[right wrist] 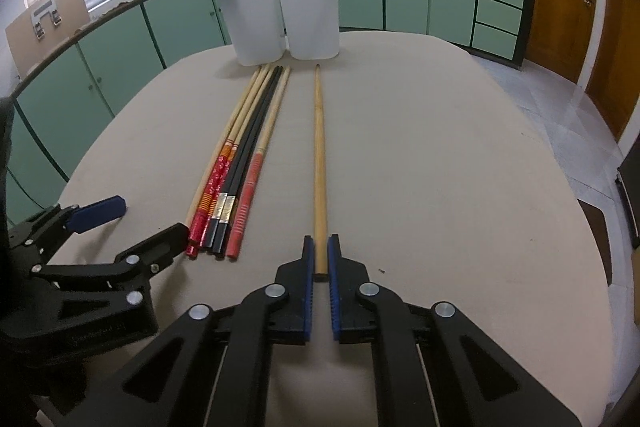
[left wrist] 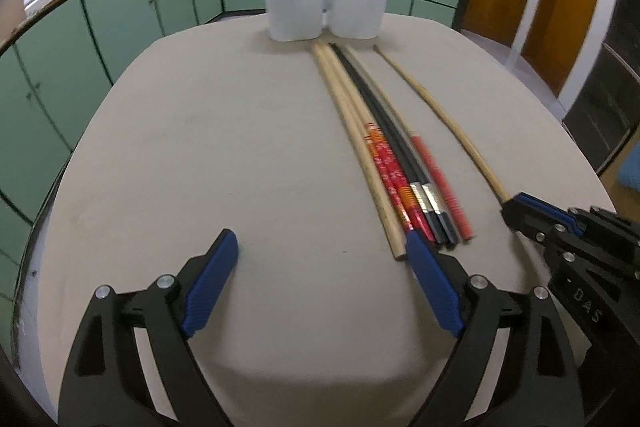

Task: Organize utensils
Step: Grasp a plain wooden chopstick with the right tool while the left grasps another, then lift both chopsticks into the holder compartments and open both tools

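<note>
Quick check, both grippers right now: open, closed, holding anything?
Left gripper: open, holding nothing.
Right gripper: closed on the lone plain wooden chopstick, which lies on the table.

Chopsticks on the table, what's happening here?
A person is sorting chopsticks with two handheld grippers. The right gripper is shut on the near end of a lone plain wooden chopstick, which lies apart from the bundle of chopsticks. The left gripper is open, near the bundle's ends, holding nothing. The white two-compartment holder stands at the table's far end; something dark pokes above its rim, but none of these chopsticks is in it yet.
</note>
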`<state>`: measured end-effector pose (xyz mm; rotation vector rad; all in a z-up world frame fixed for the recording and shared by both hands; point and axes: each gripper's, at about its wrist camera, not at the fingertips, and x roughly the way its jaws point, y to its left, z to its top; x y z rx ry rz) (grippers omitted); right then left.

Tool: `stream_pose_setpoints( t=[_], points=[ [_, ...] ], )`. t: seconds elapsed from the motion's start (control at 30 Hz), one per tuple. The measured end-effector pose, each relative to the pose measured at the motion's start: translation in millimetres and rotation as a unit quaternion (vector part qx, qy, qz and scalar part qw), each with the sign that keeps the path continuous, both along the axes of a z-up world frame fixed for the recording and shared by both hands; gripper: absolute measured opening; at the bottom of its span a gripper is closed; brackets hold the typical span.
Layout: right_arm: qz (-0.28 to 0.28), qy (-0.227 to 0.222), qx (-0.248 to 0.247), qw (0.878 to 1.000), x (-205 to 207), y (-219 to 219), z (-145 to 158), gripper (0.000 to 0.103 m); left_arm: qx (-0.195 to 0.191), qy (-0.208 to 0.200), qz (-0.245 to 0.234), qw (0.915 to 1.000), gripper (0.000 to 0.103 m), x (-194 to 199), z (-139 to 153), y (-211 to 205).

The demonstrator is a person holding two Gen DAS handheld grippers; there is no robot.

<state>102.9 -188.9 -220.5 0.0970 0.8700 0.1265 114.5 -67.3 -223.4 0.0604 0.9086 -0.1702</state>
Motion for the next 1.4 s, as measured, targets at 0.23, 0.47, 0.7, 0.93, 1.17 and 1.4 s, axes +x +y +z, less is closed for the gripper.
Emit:
stream_pose_setpoints(
  t=[0.23,0.47,0.7,0.93,1.17,1.4],
  points=[
    [0.005,0.001,0.002,1.0,0.3,-0.3,-0.3,0.01,0.003,-0.002,0.021,0.9998,0.084,-1.0,1.5,12.5],
    [0.006,0.003,0.0,1.0,1.3,-0.6,-0.7,0.01,0.013,-0.004,0.008,0.9999,0.062,-0.8,1.2,5.2],
    [0.006,0.003,0.013,1.0,1.4,-4.1,-1.3,0.01,0.017,-0.012,-0.015,0.9997,0.027,-3.4,2.5,-5.6],
    [0.007,0.001,0.015,1.0,1.4,-4.3,-1.0,0.007,0.021,-0.015,-0.034,0.9991,0.008,-7.0,2.1,-15.6],
    [0.004,-0.029,0.014,0.999,-4.6,-9.1,20.1,0.007,0.005,-0.04,-0.028,0.9988,0.007,-14.0,22.1,-5.0],
    [0.0,-0.085,0.021,0.996,-6.9,-20.4,72.1,0.007,-0.012,-0.103,-0.025,0.9943,0.007,-24.3,77.9,4.4]
  ],
)
